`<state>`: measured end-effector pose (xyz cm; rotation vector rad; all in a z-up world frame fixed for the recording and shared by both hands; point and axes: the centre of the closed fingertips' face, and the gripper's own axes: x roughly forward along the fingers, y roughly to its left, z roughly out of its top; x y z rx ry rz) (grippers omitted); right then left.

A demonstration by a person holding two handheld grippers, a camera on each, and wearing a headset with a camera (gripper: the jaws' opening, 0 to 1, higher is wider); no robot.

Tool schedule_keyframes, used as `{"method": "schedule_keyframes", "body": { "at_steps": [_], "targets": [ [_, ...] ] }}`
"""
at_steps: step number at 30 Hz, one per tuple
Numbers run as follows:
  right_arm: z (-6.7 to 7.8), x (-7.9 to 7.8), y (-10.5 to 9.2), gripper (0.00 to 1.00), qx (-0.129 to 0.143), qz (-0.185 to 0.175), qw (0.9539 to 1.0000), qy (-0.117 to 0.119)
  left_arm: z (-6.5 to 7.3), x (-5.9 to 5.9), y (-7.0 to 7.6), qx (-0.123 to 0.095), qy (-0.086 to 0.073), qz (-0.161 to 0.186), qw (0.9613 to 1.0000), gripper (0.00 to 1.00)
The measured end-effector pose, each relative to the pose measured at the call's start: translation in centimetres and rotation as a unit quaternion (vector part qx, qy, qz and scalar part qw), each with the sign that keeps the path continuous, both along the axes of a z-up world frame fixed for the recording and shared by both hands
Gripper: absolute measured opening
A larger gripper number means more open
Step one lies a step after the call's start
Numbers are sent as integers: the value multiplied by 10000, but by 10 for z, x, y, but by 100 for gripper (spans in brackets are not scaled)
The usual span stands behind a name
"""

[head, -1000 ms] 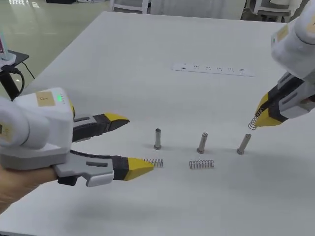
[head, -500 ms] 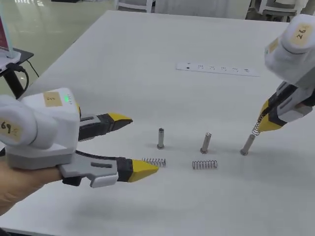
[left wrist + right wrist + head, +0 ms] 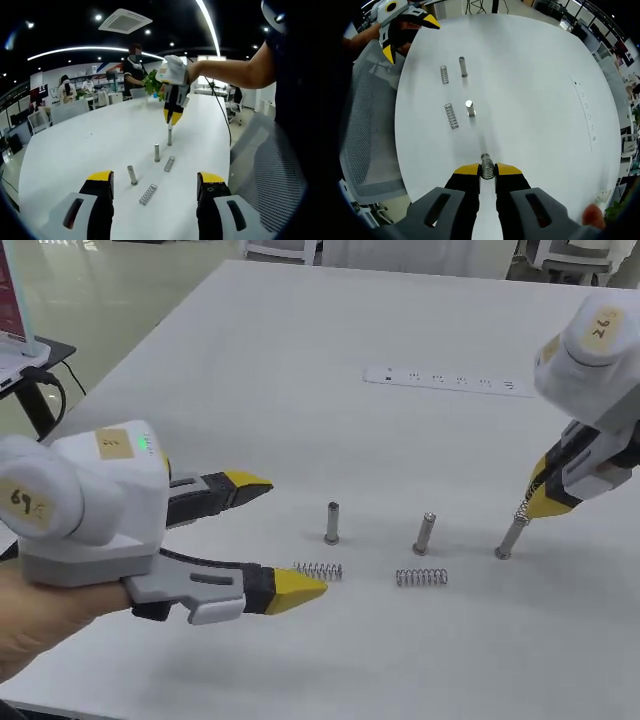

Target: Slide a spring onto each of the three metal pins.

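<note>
Right gripper view: my right gripper point(image 3: 488, 175) pinches a spring point(image 3: 487, 167) atop the rightmost pin point(image 3: 511, 538), toward the bench's near edge; my left gripper point(image 3: 292, 536) hangs spread. If I push off-axis, the spring may snag and buckle.

We are holding the left gripper point(image 3: 297, 535) low and roughly level in our left hand point(image 3: 45, 625), its yellow-tipped jaws standing wide apart and pointing across to our right. We are reaching the right gripper point(image 3: 537, 502) out on an outstretched bare forearm point(image 3: 227, 70), tilting it tips-down, with its jaws pinching almost together on a spring point(image 3: 487, 170).
</note>
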<state>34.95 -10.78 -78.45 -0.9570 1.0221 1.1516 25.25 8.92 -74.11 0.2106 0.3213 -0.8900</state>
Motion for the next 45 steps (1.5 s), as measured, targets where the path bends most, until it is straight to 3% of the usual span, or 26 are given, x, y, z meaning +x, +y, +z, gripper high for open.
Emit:
{"method": "schedule_keyframes", "body": {
  "at_steps": [29,45],
  "targets": [
    [-42,-4,2,9,-225,-47,9996,164,-3,-1,-1,75,35,-39,10000,62],
    [-52,-4,2,9,-247,-32,9994,223,-3,0,-1,65,41,-16,10000,62]
  ]
}}
